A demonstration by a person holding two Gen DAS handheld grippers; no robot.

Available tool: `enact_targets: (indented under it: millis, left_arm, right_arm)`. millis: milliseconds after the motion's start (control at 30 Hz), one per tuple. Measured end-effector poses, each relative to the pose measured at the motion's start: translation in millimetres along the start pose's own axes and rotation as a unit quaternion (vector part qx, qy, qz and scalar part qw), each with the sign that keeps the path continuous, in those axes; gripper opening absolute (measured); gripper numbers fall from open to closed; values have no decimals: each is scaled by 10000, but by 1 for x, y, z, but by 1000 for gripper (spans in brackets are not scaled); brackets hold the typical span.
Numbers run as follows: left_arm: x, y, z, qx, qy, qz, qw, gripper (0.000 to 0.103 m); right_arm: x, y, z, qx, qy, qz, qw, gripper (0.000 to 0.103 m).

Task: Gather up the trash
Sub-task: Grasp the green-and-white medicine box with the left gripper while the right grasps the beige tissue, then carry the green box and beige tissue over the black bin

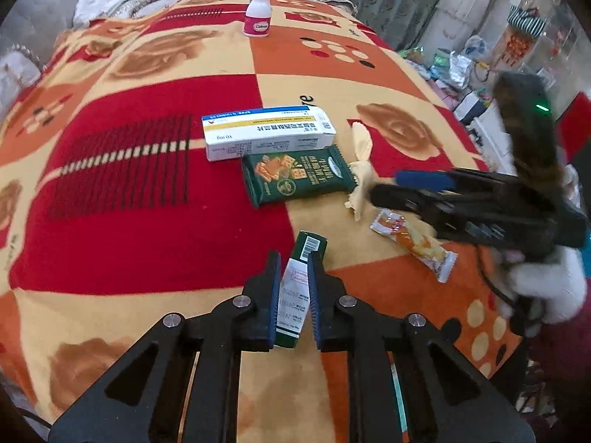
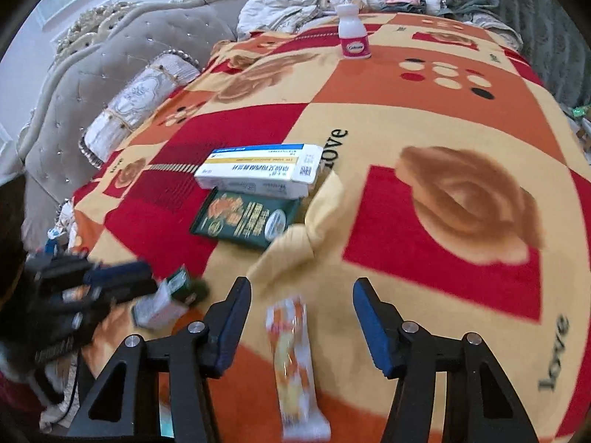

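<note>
On the bed, under our left wrist camera, a blanket point(image 1: 155, 199) in red, orange and cream squares carries the trash. Our left tool point(image 1: 291, 291) is clenched on a small green-and-white box point(image 1: 295, 295), its blue pads pressed on both sides of the box, which stands on edge between them. Beyond it lies a green packet point(image 1: 295, 181), flat, with a white carton point(image 1: 266, 136) touching its far edge. Just right of the packet is a crumpled yellow wrapper point(image 1: 360, 170), and nearer to us an orange-and-white sachet point(image 1: 417, 245) lies slantwise. Our right tool point(image 1: 384, 188) reaches in from the right, its tips over the wrapper's lower end; from this view we cannot tell how its jaws stand. A white bottle point(image 1: 258, 13) stands upright at the far end of the blanket, well apart from the rest.

From the right wrist camera, blurred, our right tool point(image 2: 301, 295) is released: its jaws stand apart with the sachet point(image 2: 295, 361) lying between them on the blanket point(image 2: 443, 258), untouched by either pad. The wrapper point(image 2: 299, 243) lies just beyond the tips. The packet point(image 2: 243, 217) and carton point(image 2: 258, 173) lie farther off, the bottle point(image 2: 352, 33) at the back. At the left, our left tool point(image 2: 147, 284) holds the box point(image 2: 166, 302).
</note>
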State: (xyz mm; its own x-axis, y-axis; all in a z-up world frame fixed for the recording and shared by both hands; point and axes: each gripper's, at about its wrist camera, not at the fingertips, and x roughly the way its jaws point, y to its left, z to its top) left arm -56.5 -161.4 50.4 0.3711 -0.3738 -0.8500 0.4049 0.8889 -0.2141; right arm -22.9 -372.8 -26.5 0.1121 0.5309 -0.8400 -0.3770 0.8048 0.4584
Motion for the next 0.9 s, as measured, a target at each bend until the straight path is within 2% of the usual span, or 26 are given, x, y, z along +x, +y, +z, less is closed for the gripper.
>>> enact_targets:
  millis: [100, 133, 267, 300, 333, 367, 400, 433, 500, 633, 900]
  left_arm:
    - [3, -2, -2, 111, 0, 25, 9999, 43]
    - [6, -4, -2, 170, 20, 63, 9998, 45]
    - [27, -13, -8, 390, 325, 305, 9982, 45]
    - [32, -14, -10, 405, 381, 400, 9977, 45]
    - [30, -17, -11, 465, 225, 461, 9976, 44]
    - [31, -17, -11, 445, 256, 453, 9977, 43]
    - [31, -16, -10, 392, 262, 444, 9979, 32]
    - [31, -14, -8, 299, 253, 422, 9983, 21]
    - [30, -12, -4, 171, 274, 312, 9990, 21]
    - [21, -20, 3, 189, 148, 315, 9992, 21]
    - [0, -62, 19, 351, -131, 122, 9992, 21]
  right_arm:
    - [17, -4, 13, 169, 75, 82, 9998, 51]
    - [19, -5, 15, 199, 91, 112, 9997, 50]
    - [26, -1, 22, 67, 44, 43, 10000, 43]
    - [27, -1, 22, 26, 44, 30, 10000, 34]
    - [27, 0, 23, -1, 50, 27, 10000, 30]
    - [27, 0, 22, -38, 55, 19, 10000, 27]
    - [25, -1, 21, -90, 63, 9, 9999, 25]
    - [23, -1, 19, -143, 65, -7, 9999, 24]
    - [14, -5, 16, -193, 31, -61, 9998, 22]
    - [-12, -13, 11, -127, -214, -4, 9997, 22]
    - [-60, -34, -10, -10, -527, -103, 9986, 22]
